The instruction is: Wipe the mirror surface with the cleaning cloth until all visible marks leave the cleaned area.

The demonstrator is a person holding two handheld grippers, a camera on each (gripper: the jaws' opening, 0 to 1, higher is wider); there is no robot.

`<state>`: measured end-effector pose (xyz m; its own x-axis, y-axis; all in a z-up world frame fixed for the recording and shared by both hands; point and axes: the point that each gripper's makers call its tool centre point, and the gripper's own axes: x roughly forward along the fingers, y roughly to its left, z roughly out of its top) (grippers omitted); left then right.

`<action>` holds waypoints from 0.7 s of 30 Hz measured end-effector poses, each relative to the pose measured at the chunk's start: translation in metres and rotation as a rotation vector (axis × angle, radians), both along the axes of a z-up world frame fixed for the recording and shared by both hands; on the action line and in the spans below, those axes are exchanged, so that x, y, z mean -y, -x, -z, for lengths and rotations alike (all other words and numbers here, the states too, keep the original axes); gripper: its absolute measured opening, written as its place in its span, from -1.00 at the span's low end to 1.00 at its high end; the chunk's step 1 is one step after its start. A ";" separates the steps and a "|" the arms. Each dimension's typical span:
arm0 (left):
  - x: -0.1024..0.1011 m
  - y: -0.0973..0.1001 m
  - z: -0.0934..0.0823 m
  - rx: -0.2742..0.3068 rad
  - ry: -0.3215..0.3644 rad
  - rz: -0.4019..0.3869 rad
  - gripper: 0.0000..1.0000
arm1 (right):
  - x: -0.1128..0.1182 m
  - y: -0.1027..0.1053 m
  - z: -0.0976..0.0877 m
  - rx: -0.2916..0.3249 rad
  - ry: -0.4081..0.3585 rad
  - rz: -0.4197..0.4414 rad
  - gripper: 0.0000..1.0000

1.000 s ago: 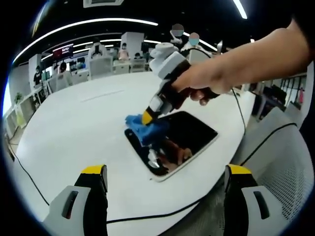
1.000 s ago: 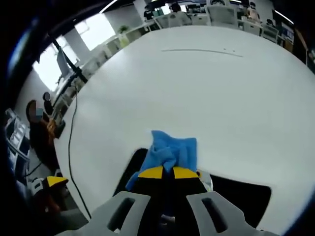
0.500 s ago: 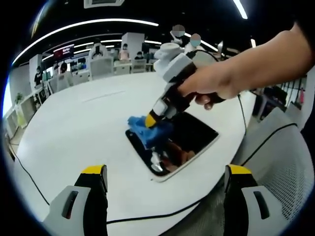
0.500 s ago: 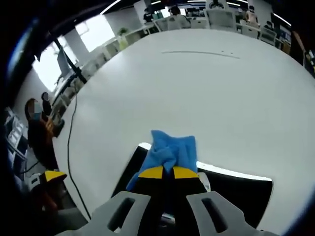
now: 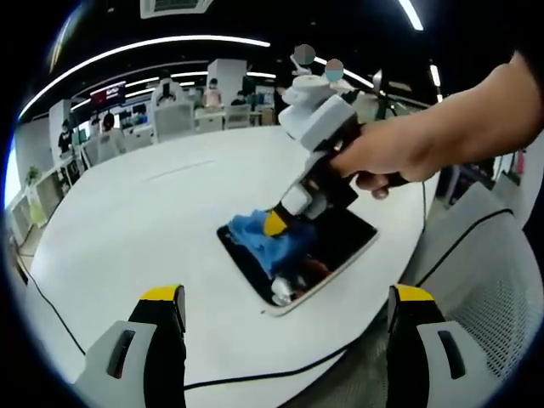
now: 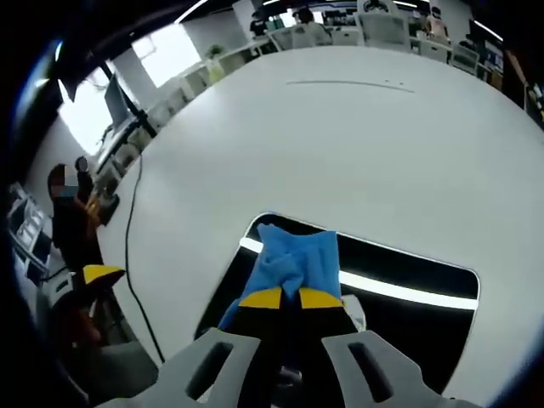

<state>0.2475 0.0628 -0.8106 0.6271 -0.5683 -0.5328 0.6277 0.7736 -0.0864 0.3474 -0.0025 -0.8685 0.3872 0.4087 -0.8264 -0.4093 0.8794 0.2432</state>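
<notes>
One cloth [image 6: 296, 265] pinched in right claw [image 6: 289, 297] on mirror [image 6: 408, 297].

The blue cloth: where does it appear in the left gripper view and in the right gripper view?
Left gripper view: the blue cloth is near the centre, on the mirror, under the right tool.
Right gripper view: the blue cloth is low at the centre, pinched at the right tool's yellow tips.
Shared landmark: the dark mirror on the white table.

- The white table [image 5: 127, 229] is bare from 9 to 12 o'clock of the mirror [image 5: 344, 234].
- A thin black cable [image 5: 280, 367] lies along the table's near edge, at 6 o'clock.
</notes>
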 end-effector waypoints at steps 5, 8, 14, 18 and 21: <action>0.000 0.000 0.000 0.000 0.001 -0.002 0.99 | 0.000 0.012 0.000 -0.034 -0.024 0.022 -1.00; 0.000 0.000 -0.001 0.001 0.001 -0.001 0.99 | -0.001 0.017 0.000 -0.044 -0.036 0.033 -1.00; 0.002 0.001 -0.001 0.000 0.003 0.011 0.99 | -0.003 0.026 0.000 -0.055 -0.041 0.029 -1.00; 0.001 0.000 -0.002 0.007 0.003 0.004 0.99 | -0.004 0.030 0.000 -0.069 -0.045 0.032 -1.00; 0.001 -0.001 -0.002 0.010 0.001 0.005 0.99 | -0.004 0.035 0.000 -0.084 -0.051 0.036 -1.00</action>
